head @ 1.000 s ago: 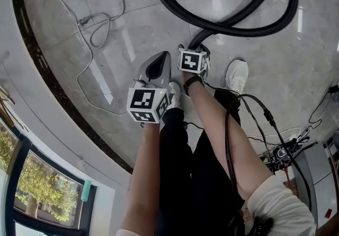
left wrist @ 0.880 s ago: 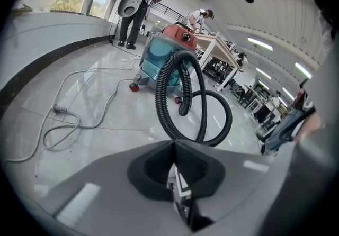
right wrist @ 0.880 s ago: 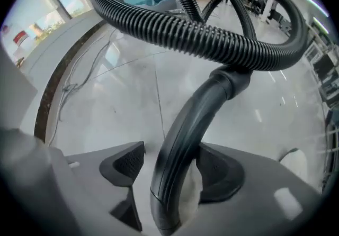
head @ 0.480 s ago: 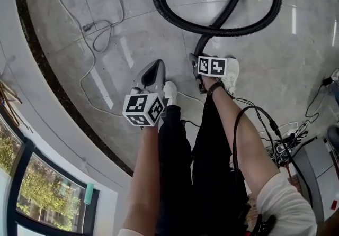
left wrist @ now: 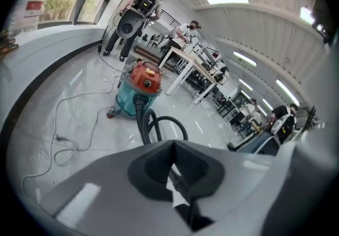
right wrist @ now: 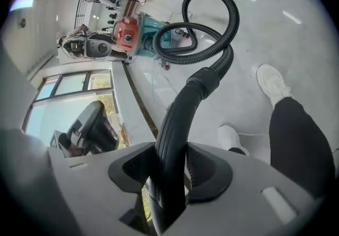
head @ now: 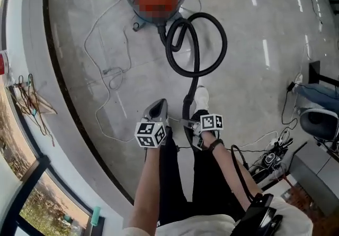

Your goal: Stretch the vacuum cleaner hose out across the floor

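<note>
A red-topped teal vacuum cleaner point(head: 139, 15) stands on the grey floor at the top of the head view. Its black ribbed hose point(head: 197, 44) curls in a loop and runs down toward my feet. My right gripper point(head: 189, 123) is shut on the hose's smooth rigid end point(right wrist: 177, 124), which passes straight between the pads. The hose rises from those jaws and loops back to the vacuum cleaner point(right wrist: 132, 34). My left gripper point(head: 157, 107) hangs beside it, shut and holding nothing. Past its jaws the left gripper point(left wrist: 172, 163) view shows the vacuum cleaner point(left wrist: 140, 89) and hose point(left wrist: 151, 126).
A white power cord point(head: 106, 73) snakes over the floor left of the hose. A dark curved band point(head: 69, 108) edges the floor by the windows. Cables and gear point(head: 275, 158) lie at the right. My white shoe point(head: 201, 94) stands next to the hose.
The head view has pulled back, so the vacuum cleaner now shows. The right gripper has closed on the hose end and carried it away from the coils. The left gripper stays shut.
</note>
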